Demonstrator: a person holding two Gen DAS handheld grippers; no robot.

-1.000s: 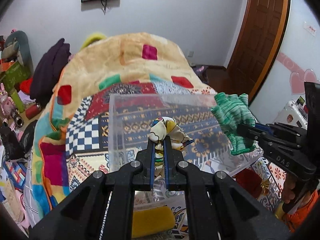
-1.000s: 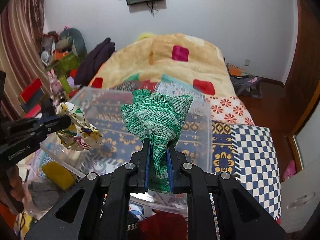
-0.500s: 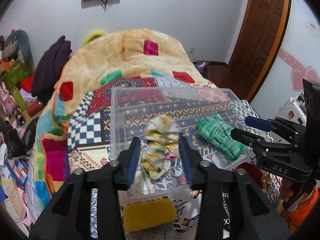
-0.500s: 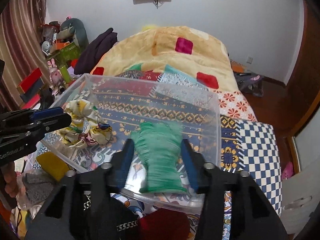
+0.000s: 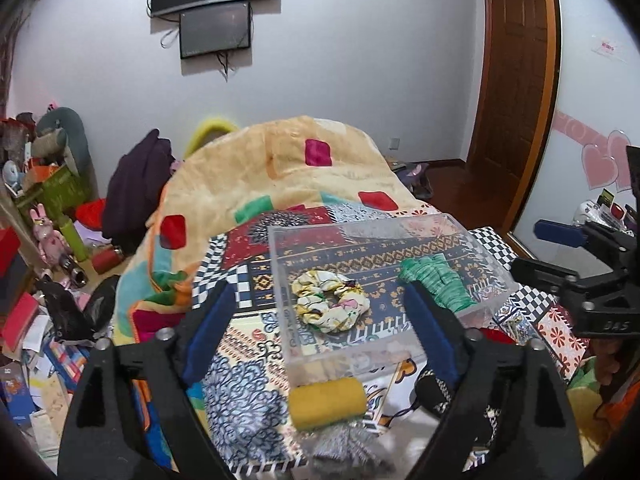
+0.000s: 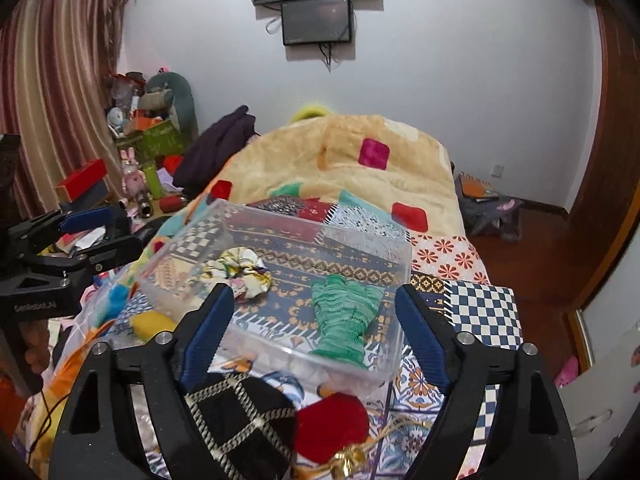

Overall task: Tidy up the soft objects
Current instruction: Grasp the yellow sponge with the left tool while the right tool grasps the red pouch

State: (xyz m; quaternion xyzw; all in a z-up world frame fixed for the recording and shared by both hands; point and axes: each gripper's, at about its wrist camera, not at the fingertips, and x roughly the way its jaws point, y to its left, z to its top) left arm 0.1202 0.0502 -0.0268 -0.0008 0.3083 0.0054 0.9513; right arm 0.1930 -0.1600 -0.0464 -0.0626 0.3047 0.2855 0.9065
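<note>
A clear plastic bin [image 5: 280,264] [image 6: 404,256] stands on the patterned bed. Inside it lie a floral scrunchie [image 5: 328,300] [image 6: 236,270] on the left and a green knit glove [image 5: 436,284] [image 6: 344,316] on the right. My left gripper [image 5: 320,340] is open and empty, above the bin's near edge. My right gripper [image 6: 312,332] is open and empty, above the bin's near right side. The right gripper also shows at the right of the left wrist view [image 5: 576,256], and the left gripper at the left of the right wrist view [image 6: 88,232].
A yellow soft piece [image 5: 328,400] [image 6: 152,324], a black-and-gold patterned cloth [image 6: 240,420] [image 5: 434,394], and a red soft item with a gold bell [image 6: 332,424] lie before the bin. A cream blanket [image 5: 288,172] covers the far bed. Clutter [image 5: 48,280] fills the floor at left.
Both grippers opened and let go: the scrunchie and the green glove dropped into the bin. Both grippers then pulled back and up, away from the bin.
</note>
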